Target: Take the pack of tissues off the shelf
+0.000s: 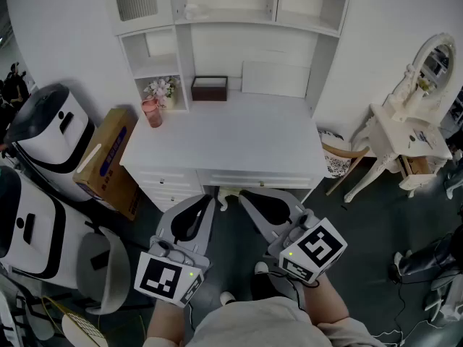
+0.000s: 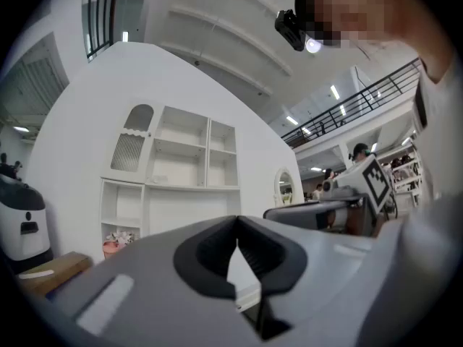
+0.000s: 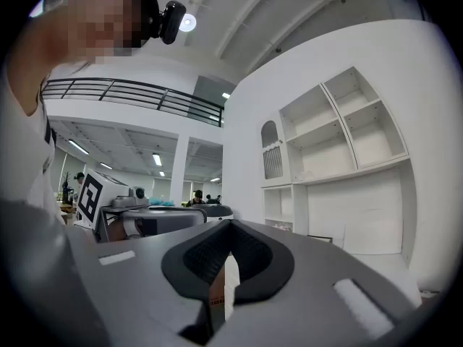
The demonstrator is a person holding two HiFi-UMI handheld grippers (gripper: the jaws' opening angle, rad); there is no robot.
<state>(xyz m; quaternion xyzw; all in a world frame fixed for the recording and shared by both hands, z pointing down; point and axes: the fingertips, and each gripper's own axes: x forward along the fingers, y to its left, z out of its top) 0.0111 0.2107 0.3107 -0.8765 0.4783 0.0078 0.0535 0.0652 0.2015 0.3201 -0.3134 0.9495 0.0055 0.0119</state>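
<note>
A small pale pack (image 1: 189,10), which looks like the tissues, lies on an upper shelf of the white hutch (image 1: 231,20) at the back of the white desk (image 1: 224,139). It is too small to make out well. Both grippers hang low in front of the desk, far below and short of the shelf. My left gripper (image 1: 205,203) is shut and holds nothing; in its own view the pads (image 2: 217,255) meet. My right gripper (image 1: 250,199) is also shut and empty, and its pads (image 3: 249,255) touch at the tip.
On the desk's back stand a dark brown box (image 1: 209,87), a flower bunch (image 1: 160,87) and a pink cup (image 1: 151,112). A cardboard box (image 1: 108,161) and white machines (image 1: 43,132) crowd the left. A white vanity table (image 1: 409,136) stands at the right.
</note>
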